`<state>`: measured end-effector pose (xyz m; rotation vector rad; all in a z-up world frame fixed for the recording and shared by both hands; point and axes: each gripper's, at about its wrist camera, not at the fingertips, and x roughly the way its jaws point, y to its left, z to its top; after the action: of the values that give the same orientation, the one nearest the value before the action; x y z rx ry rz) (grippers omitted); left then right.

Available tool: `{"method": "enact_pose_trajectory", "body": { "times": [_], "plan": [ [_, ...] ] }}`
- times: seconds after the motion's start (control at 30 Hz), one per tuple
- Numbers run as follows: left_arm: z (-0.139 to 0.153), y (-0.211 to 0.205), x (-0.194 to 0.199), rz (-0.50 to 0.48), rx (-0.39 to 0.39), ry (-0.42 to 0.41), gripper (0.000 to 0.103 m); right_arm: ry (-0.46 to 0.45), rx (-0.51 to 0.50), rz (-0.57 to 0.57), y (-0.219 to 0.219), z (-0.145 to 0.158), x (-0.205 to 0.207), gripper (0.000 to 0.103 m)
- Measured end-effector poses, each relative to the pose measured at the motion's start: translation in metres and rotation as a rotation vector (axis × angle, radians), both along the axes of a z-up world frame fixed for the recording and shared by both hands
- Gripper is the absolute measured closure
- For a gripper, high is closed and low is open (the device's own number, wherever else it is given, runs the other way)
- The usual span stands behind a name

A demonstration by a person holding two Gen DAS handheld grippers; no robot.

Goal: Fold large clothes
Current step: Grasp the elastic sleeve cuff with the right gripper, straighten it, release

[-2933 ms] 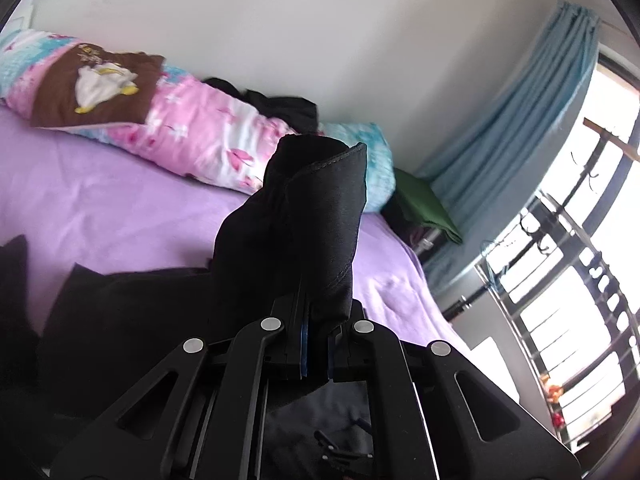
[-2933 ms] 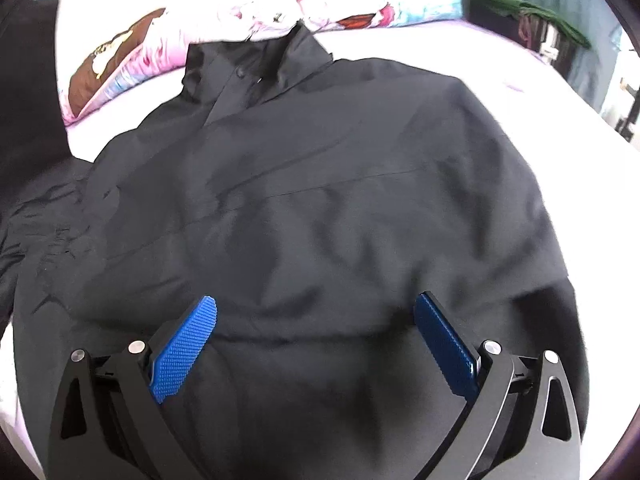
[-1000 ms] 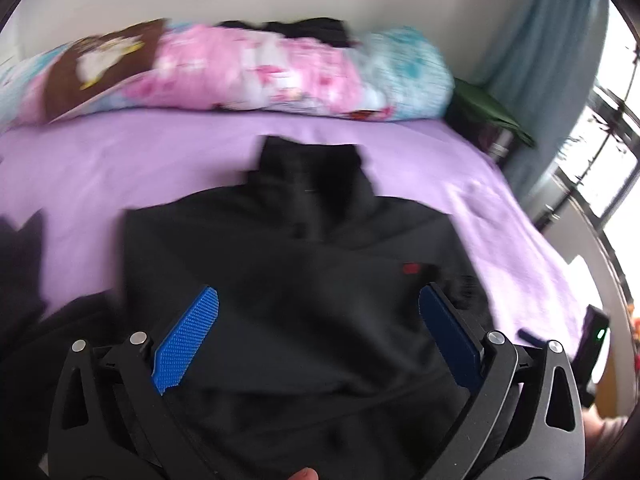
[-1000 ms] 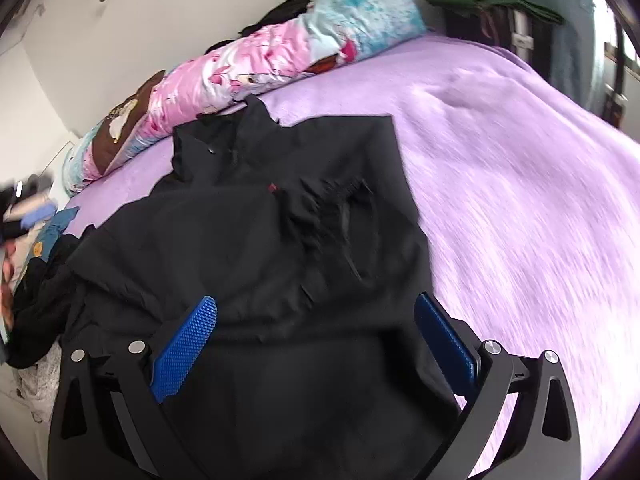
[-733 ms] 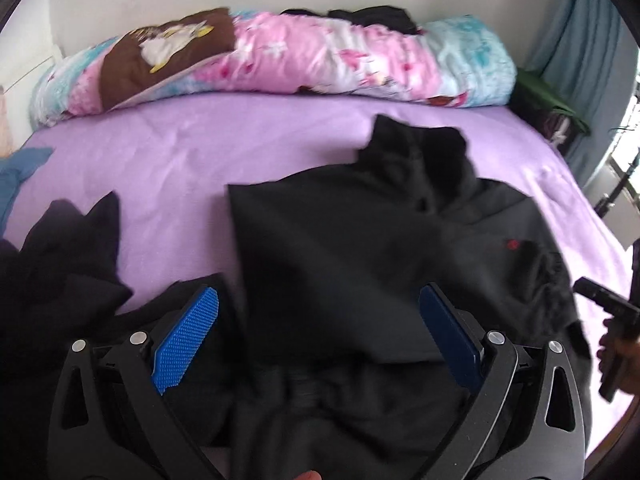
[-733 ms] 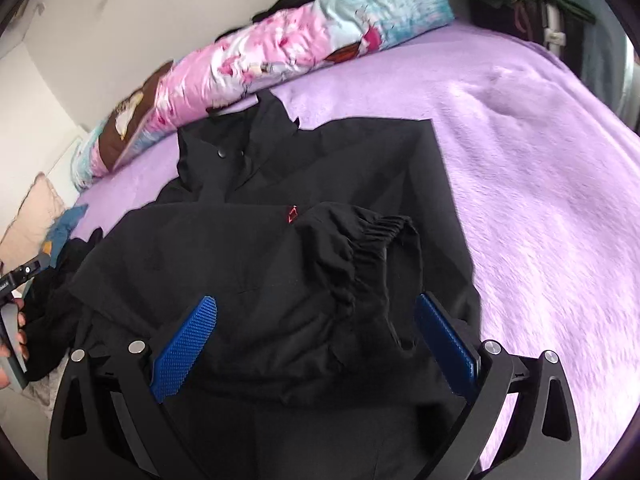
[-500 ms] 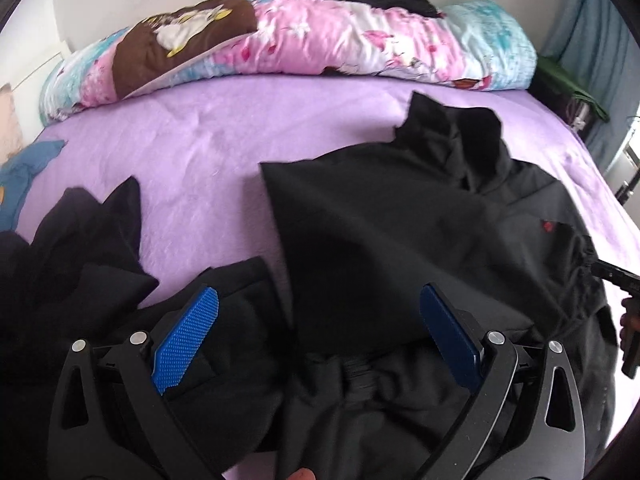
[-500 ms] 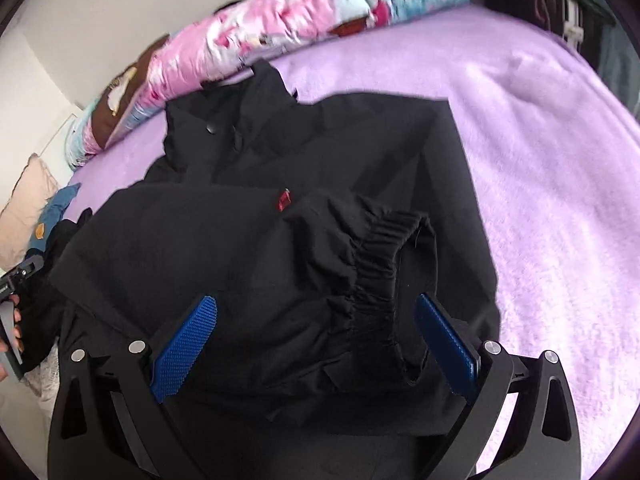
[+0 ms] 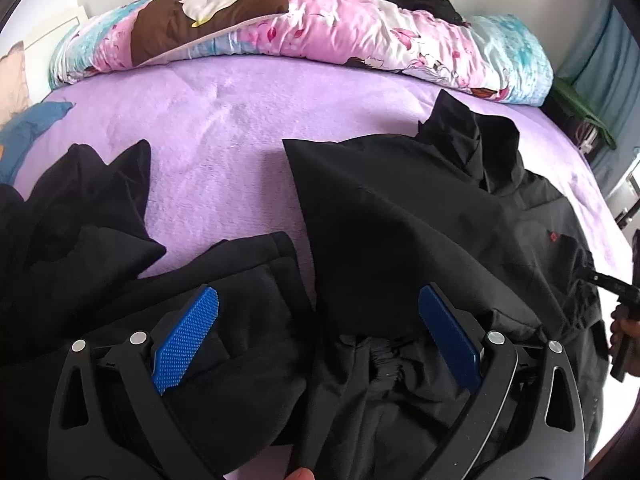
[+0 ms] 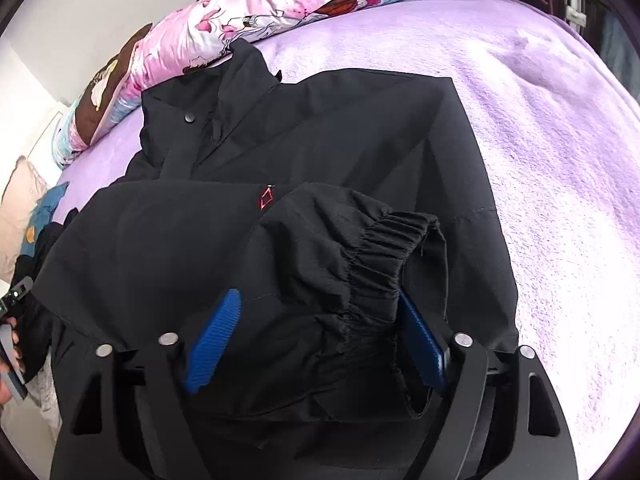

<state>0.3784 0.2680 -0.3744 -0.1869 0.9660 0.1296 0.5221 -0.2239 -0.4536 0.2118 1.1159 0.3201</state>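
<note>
Black jacket [image 9: 400,220] lay spread on the purple bed [image 9: 224,128], collar toward the rolled quilt [image 9: 320,36] along the wall; quilt taken as landmark.

Farthest left of the jacket, on the side away from the quilt: a separate heap of dark clothes [image 9: 76,216], apparently waiting its turn.

Left tongs [image 9: 316,336] stood wide open, holding nothing, low over the jacket's near left edge, where a sleeve [image 9: 248,280] lay doubled beside the body. Judged: placed there to take that edge for the next fold.

Jacket's body was already folded inward, its straight edges running toward the quilt.

Right tongs [image 10: 316,344] had just been closing; the gathered elastic cuff [image 10: 384,256] of the right sleeve sat between the blue pads [image 10: 214,340]. Pads were not clearly pressing the cloth, so recorded as open around it. Judged: grip being taken to carry the sleeve across the body.
</note>
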Motion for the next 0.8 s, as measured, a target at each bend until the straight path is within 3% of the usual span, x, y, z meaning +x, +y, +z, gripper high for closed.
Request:
{"method": "enact_pose_trajectory", "body": {
  "times": [0.03,0.1,0.13,0.23,0.43,0.67,0.8],
  "plan": [
    [0.0,-0.002,0.001,0.002,-0.012,-0.004,0.006,0.004,0.006,0.003,0.0,-0.001,0.0,0.027],
    [-0.003,-0.009,0.005,-0.009,-0.05,-0.007,0.006,0.005,-0.026,0.023,0.002,-0.003,0.001,0.042],
    [-0.004,-0.014,0.007,-0.019,-0.056,-0.008,0.006,0.011,-0.058,0.029,0.003,-0.004,0.003,0.076],
    [-0.011,-0.027,0.014,-0.042,-0.067,-0.013,0.006,0.033,-0.037,0.022,-0.003,-0.003,0.004,0.078],
    [-0.021,-0.033,0.023,-0.043,-0.077,-0.006,0.006,-0.048,-0.079,0.084,-0.003,0.034,0.013,0.08],
    [-0.026,-0.039,0.017,-0.119,-0.025,0.025,0.006,-0.142,-0.202,0.125,-0.021,0.089,0.048,0.08],
    [-0.036,-0.045,0.015,-0.142,0.029,0.063,0.006,-0.103,-0.286,0.134,-0.026,0.085,0.066,0.08]
  ]
}}
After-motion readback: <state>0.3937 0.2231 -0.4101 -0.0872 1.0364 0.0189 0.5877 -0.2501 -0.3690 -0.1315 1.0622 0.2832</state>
